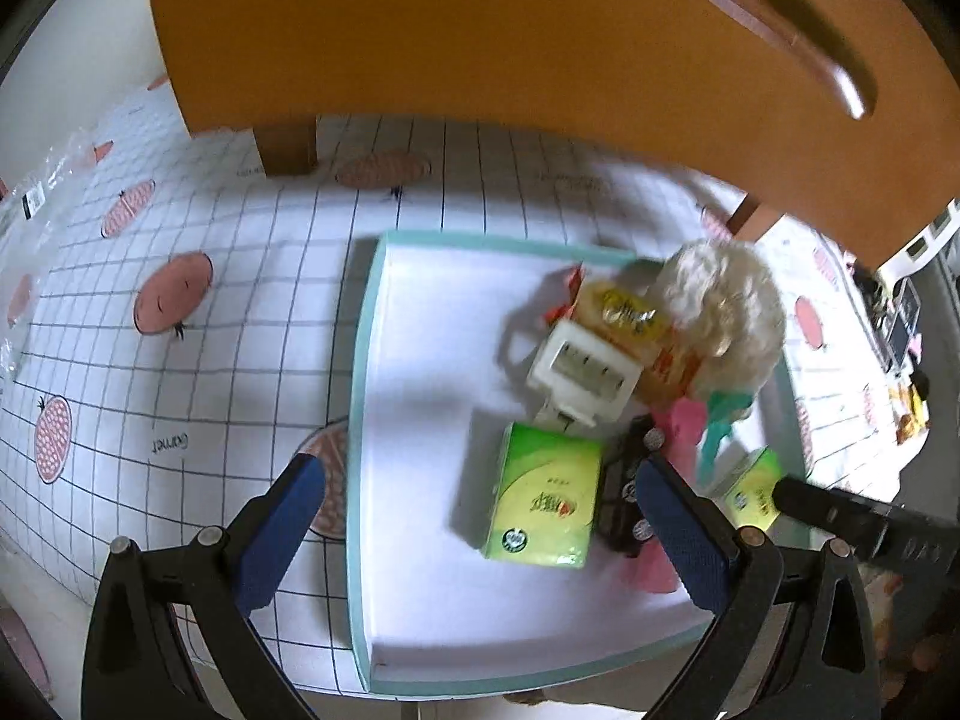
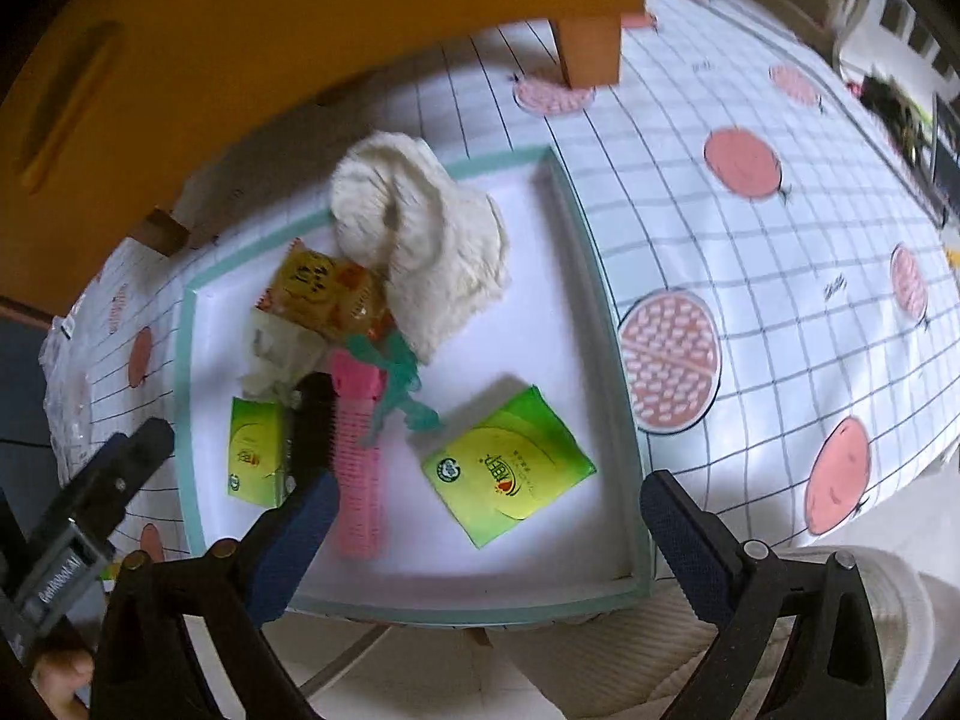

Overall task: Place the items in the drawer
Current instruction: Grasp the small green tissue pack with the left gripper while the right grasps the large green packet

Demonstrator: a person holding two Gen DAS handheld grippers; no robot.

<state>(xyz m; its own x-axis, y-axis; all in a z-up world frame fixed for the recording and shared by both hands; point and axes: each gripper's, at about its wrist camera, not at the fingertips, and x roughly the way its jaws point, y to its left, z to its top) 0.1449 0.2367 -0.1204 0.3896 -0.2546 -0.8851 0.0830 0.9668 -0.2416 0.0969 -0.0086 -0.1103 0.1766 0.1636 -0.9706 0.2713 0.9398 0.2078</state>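
Note:
A teal-rimmed white tray (image 1: 360, 360) (image 2: 600, 300) holds the items. They are a green tissue packet (image 1: 543, 495) (image 2: 510, 468), a second green packet (image 1: 753, 489) (image 2: 255, 456), a pink comb (image 2: 357, 474), a black comb (image 1: 621, 480) (image 2: 312, 420), a teal clip (image 2: 396, 384), a yellow snack packet (image 1: 624, 315) (image 2: 324, 288), a white plug (image 1: 582, 369) and a cream fluffy cloth (image 1: 720, 306) (image 2: 420, 228). My left gripper (image 1: 486, 516) hovers open over the tray's near side. My right gripper (image 2: 489, 528) is open above the first green packet. Neither holds anything.
An orange drawer cabinet (image 1: 480, 30) (image 2: 300, 30) with a handle (image 1: 780, 18) (image 2: 66, 102) stands on short legs behind the tray. The checked tablecloth with pink fruit prints (image 1: 180, 300) (image 2: 780, 240) spreads around. A person's pale ribbed trousers (image 2: 600, 660) show below the table edge.

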